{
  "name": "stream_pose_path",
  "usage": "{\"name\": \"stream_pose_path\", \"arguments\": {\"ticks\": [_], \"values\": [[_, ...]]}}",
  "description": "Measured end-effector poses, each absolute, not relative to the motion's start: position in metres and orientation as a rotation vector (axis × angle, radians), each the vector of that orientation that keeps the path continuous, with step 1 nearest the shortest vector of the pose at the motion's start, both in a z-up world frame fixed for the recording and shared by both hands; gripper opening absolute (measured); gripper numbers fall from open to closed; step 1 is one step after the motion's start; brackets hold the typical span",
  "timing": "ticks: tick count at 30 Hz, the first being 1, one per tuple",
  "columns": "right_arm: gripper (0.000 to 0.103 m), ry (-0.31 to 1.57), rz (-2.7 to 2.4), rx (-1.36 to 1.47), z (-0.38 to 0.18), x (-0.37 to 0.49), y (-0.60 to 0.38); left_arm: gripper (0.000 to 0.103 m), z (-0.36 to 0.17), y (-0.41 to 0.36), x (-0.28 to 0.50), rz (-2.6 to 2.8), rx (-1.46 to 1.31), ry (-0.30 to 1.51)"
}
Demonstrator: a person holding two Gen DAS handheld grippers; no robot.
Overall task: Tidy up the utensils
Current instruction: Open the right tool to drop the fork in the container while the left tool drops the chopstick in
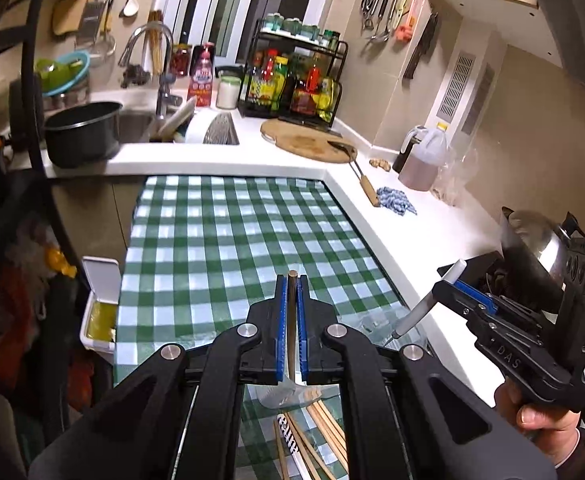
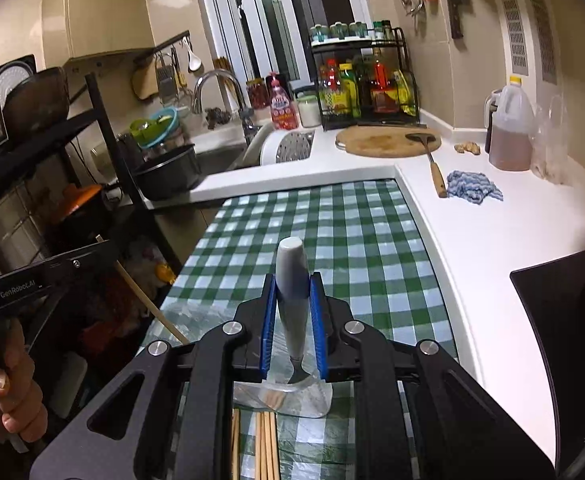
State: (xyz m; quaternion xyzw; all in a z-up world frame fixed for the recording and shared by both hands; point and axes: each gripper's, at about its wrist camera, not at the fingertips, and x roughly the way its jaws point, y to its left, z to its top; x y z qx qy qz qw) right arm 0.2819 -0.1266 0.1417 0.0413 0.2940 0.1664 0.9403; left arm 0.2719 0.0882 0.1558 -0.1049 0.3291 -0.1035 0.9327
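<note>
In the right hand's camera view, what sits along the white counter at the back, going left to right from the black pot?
Black pot → pink soap bottle → rack of sauce bottles → round wooden board → blue cloth → big jug.

The right gripper (image 2: pixel 292 300) is sitting at lower centre of the frame, its blue pads (image 2: pixel 267 320) pressing a white-handled utensil (image 2: pixel 292 280) that is pointing up and away. Below it, wooden chopsticks (image 2: pixel 266 446) are lying on the green checked tablecloth (image 2: pixel 372 240). At the left edge, a hand (image 2: pixel 4 392) is gripping the left gripper (image 2: pixel 44 276), with a wooden stick (image 2: pixel 152 308) slanting from it.
</note>
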Motion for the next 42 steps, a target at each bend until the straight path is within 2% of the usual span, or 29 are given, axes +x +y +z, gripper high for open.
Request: {"name": "stream_pose_path", "arguments": {"ticks": [2, 3, 4, 6, 7, 10, 19, 24, 29, 34, 40, 42], "values": [[0.019, 0.621, 0.34, 0.07, 0.136, 0.282, -0.125, 0.007, 0.153, 0.087, 0.273, -0.212, -0.217, 0.682], [0.025, 0.636, 0.34, 0.06, 0.134, 0.283, -0.124, 0.012, 0.152, 0.088, 0.272, -0.207, -0.219, 0.682], [0.036, 0.644, 0.338, 0.055, 0.133, 0.283, -0.125, 0.017, 0.153, 0.089, 0.271, -0.203, -0.223, 0.679], [0.044, 0.646, 0.32, 0.055, 0.135, 0.28, -0.128, 0.03, 0.159, 0.093, 0.265, -0.202, -0.234, 0.654], [0.045, 0.648, 0.307, 0.053, 0.136, 0.279, -0.131, 0.032, 0.162, 0.093, 0.263, -0.2, -0.235, 0.645], [0.045, 0.644, 0.278, 0.054, 0.143, 0.27, -0.138, 0.035, 0.175, 0.093, 0.25, -0.187, -0.225, 0.599], [0.045, 0.489, 0.208, 0.088, 0.17, 0.195, -0.168, 0.037, 0.191, 0.081, 0.168, -0.126, -0.163, 0.438], [0.047, 0.411, 0.228, 0.121, 0.155, 0.13, -0.178, 0.038, 0.164, 0.071, 0.116, -0.095, -0.152, 0.407], [0.049, 0.401, 0.215, 0.068, 0.122, 0.085, -0.173, 0.038, 0.119, 0.062, 0.077, -0.066, -0.151, 0.455], [0.048, 0.429, 0.249, 0.071, 0.092, 0.06, -0.17, 0.038, 0.083, 0.059, 0.051, -0.046, -0.146, 0.498], [0.046, 0.36, 0.243, 0.042, 0.072, 0.035, -0.161, 0.038, 0.059, 0.061, 0.03, -0.019, -0.153, 0.509], [0.046, 0.35, 0.22, 0.046, 0.068, 0.033, -0.163, 0.042, 0.053, 0.062, 0.025, -0.008, -0.155, 0.509]]}}
